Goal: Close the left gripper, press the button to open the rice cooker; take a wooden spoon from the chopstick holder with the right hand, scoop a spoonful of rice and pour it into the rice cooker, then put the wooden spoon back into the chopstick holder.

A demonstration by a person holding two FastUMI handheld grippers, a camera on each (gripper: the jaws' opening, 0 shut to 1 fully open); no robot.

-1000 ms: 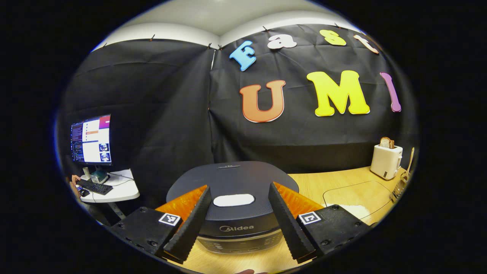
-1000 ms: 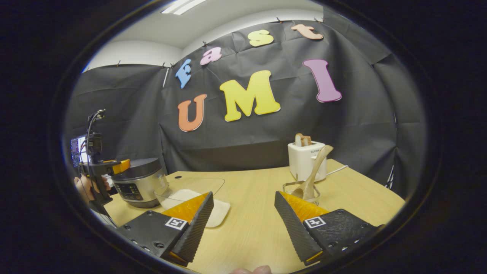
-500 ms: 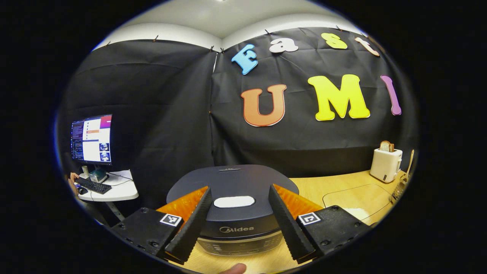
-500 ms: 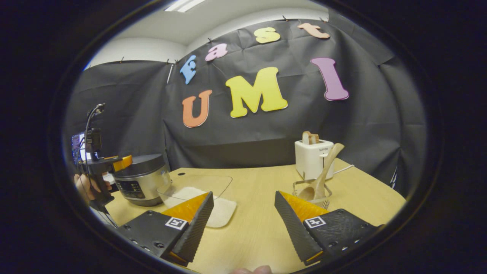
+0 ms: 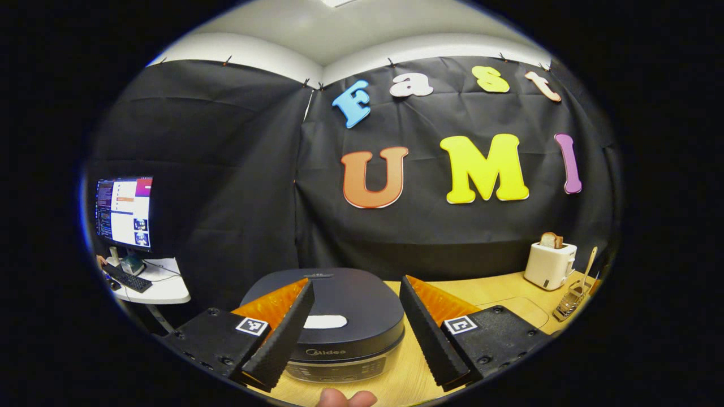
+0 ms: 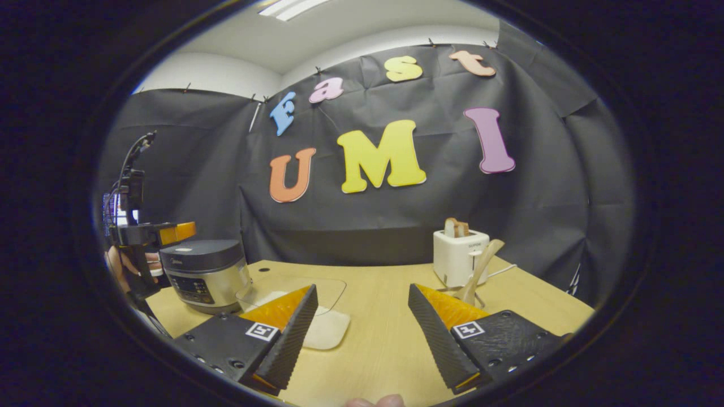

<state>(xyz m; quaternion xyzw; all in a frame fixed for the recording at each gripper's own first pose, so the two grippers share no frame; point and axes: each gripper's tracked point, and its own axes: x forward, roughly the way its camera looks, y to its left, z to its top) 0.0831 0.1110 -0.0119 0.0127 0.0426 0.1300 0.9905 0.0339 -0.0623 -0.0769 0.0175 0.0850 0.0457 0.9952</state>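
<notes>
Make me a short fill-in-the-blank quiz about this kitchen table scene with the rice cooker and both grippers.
1. The dark rice cooker has its lid ____.
2. The left gripper has its fingers ____, apart above the lid's white oval button.
3. The wooden spoon leans in the clear holder beside the white ____.
4. The heap of white rice lies in a ____ tray.

Missing words: closed; open; toaster; clear

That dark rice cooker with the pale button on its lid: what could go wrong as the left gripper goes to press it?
The left gripper hangs over the dark round rice cooker with its jaws wide open, so they could straddle the pale oval button and miss it. Later, the wooden spoon leans in a wire holder beside the white toaster; a careless pull might tip the holder.
</notes>
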